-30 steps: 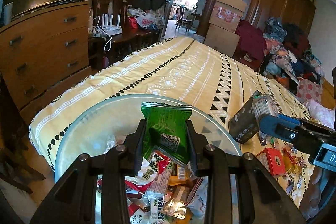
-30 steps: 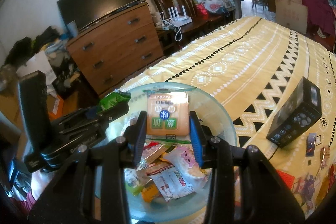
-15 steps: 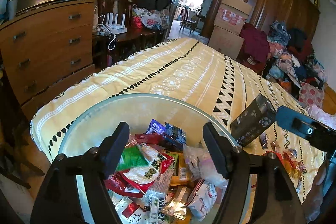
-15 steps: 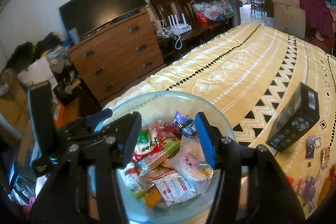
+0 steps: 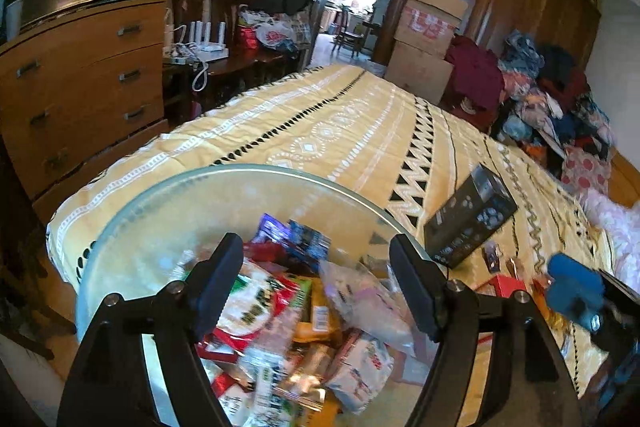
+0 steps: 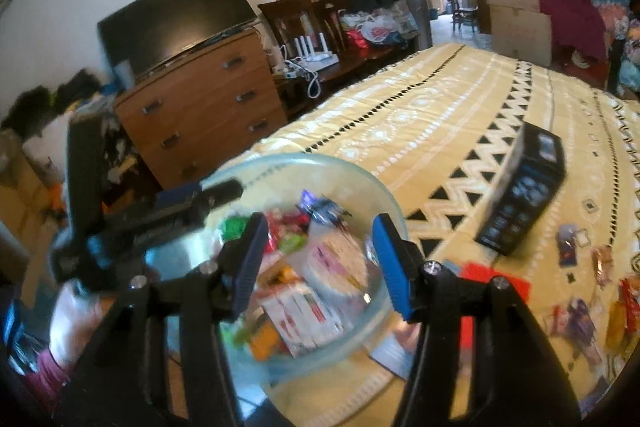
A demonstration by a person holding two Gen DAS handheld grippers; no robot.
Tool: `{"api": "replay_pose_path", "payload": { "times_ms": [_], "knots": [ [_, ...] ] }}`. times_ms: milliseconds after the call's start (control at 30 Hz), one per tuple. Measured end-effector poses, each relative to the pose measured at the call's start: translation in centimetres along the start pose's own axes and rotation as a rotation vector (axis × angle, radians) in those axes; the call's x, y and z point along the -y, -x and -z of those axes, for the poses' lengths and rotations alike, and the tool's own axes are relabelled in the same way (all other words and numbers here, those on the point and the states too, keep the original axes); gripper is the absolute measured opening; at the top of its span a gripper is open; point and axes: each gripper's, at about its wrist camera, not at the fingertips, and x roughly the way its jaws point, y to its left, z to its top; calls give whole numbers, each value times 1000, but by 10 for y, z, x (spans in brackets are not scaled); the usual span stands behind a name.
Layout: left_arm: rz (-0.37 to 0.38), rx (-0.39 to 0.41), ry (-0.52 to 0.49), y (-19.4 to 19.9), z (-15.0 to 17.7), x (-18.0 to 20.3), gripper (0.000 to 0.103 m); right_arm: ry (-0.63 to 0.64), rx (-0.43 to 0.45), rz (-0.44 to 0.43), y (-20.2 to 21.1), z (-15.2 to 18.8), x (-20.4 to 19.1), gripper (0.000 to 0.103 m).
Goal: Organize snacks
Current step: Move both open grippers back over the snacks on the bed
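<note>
A clear glass bowl [image 5: 160, 203] full of snack packets [image 5: 280, 311] sits at the near corner of a yellow patterned bedspread [image 5: 352, 131]. My left gripper [image 5: 316, 283] is open and empty above the bowl. My right gripper [image 6: 318, 259] is open and empty above the same bowl [image 6: 280, 163]. The left gripper's body [image 6: 152, 211] shows in the right wrist view, and the right gripper's blue tip [image 5: 576, 287] shows in the left wrist view. Loose snack packets [image 6: 608, 287] lie on the bedspread at the right.
A black box [image 5: 468, 223] lies on the bedspread right of the bowl; it also shows in the right wrist view [image 6: 524, 195]. A red packet [image 6: 492, 279] lies beside the bowl. A wooden dresser [image 5: 80, 87] with a TV stands left of the bed. Clothes pile up at the far right.
A second ago my left gripper held a green packet and my right an orange one over the bowl. Both opened and the packets dropped in. Both grippers have since drifted right.
</note>
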Motion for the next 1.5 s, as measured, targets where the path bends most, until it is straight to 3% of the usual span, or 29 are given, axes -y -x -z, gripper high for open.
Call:
{"api": "replay_pose_path", "payload": {
  "times_ms": [133,333,633,933,1233,1367,1500],
  "knots": [
    [6,-2,-77,1,10,37,77,7,58,99,38,33,14,67],
    [1,2,-204,5,24,97,77,-26,53,263,90,83,53,69],
    [92,-18,-384,10,48,204,77,-228,42,408,153,144,124,69],
    [159,-50,-494,7,73,289,77,-325,67,465,192,178,161,69],
    [225,-108,-550,-4,103,334,77,-408,68,485,205,214,193,69],
    [313,-215,-599,-16,144,356,78,-463,33,513,211,243,211,69],
    [344,-309,-631,-34,183,370,78,-555,-8,549,218,280,237,69]
  ]
}}
